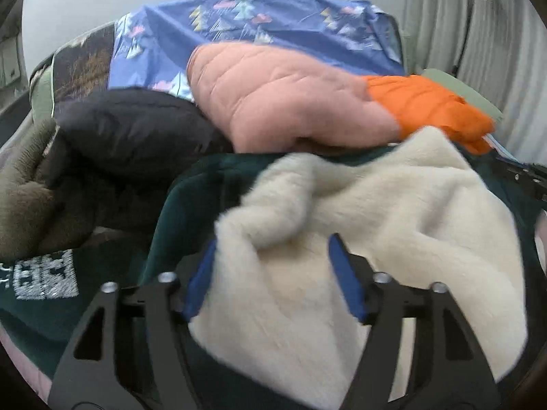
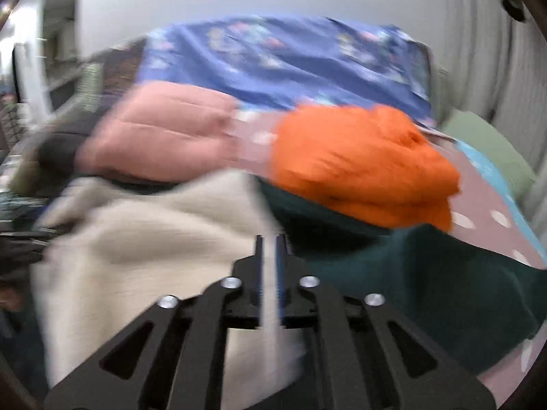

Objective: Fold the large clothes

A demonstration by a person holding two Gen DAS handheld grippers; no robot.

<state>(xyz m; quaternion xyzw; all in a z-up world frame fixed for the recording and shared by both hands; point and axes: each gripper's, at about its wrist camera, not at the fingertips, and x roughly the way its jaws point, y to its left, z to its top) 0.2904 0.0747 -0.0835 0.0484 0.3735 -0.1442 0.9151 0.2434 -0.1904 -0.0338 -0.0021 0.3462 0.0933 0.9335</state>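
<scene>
Here the right gripper point(image 2: 270, 239) pinches the cream fleece point(image 2: 143, 239) of the green coat point(image 2: 427, 273) at the bed's near edge; the left gripper point(image 1: 273, 256) gapes wide over it. Fold best done slowly, fleece taut.

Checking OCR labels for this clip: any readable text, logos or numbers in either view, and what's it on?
Only one text shows: white embroidered blocky characters on the dark green garment, lower left of the left wrist view. Too blurred and cropped to read; I cannot tell the script.
Right wrist view: no text visible; heavy motion blur.
Blue patterned sheet: tree and cloud prints only, no words.
</scene>
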